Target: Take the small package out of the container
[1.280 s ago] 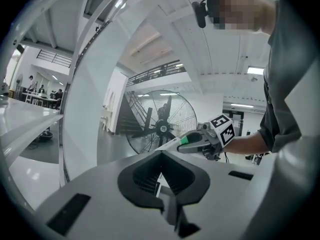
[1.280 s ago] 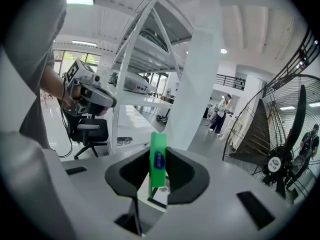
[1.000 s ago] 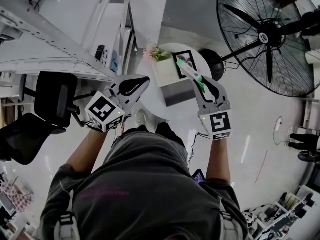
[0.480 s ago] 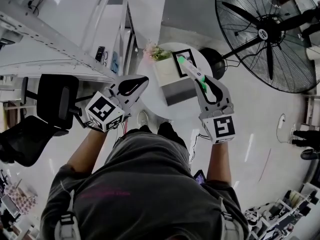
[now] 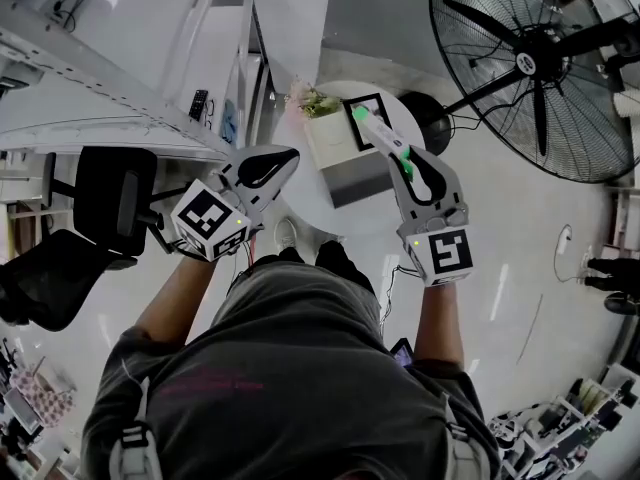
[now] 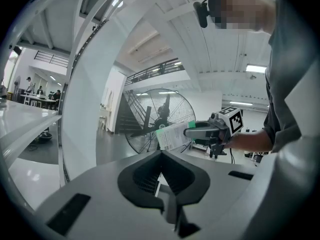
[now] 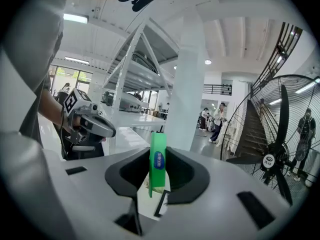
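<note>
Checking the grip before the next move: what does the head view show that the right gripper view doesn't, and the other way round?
Head view only: a plain top-down look at the white container on the round table, under the right gripper. Right gripper view only: its jaws pressed on the small package, green edge and blue oval label showing. Both: that package, the left gripper and the big floor fan.

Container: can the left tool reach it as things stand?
Probably yes. The container sits just ahead of the empty left tool with nothing between them; the right tool holds the small package up near its other edge.
</note>
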The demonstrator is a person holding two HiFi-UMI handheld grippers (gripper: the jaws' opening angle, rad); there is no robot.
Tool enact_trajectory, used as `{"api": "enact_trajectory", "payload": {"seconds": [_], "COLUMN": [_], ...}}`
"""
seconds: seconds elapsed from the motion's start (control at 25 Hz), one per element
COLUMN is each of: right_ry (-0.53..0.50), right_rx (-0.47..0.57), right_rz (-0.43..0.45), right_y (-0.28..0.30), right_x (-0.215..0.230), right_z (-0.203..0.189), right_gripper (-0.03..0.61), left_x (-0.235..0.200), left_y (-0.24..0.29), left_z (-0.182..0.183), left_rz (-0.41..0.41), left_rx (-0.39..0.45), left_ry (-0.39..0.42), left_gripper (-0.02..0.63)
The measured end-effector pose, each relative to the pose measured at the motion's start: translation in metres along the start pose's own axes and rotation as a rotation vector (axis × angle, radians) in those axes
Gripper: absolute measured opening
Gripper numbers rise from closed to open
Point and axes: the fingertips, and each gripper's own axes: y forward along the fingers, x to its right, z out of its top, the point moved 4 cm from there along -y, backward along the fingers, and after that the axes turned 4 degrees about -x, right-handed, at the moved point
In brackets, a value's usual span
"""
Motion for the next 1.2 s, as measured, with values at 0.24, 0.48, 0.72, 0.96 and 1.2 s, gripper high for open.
{"api": "enact_trajectory", "payload": {"seconds": [0.24, 0.48, 0.72, 0.96, 1.2], "right_ry": [0.007, 0.021, 0.012, 0.015, 0.015], "right_rx": [0.008, 0.007, 0.017, 0.018, 0.022], "right_rz": [0.001, 0.008, 0.016, 0.017, 0.021], "right_y": [-0.001, 0.000, 0.002, 0.003, 0.004], "right_x": [0.003, 0.005, 0.008, 0.013, 0.018], "right_z": [0.002, -0.003, -0.004, -0.007, -0.004], "right_gripper": [0.097, 0.097, 0.097, 0.097, 0.097], "left_x": [0.001, 0.002, 0.003, 0.003, 0.001], "left_y": [0.003, 0.007, 0.009, 0.012, 0.015], "left_z": [0.001, 0.000, 0.000, 0.000, 0.003], "left_rz": [0.005, 0.009, 0.010, 0.015, 0.017], "left_rx": [0.006, 0.005, 0.006, 0.001, 0.006], "left_ry": [-0.005, -0.013, -0.017, -0.022, -0.022], "left_gripper": [0.014, 0.014, 0.014, 0.014, 0.014]}}
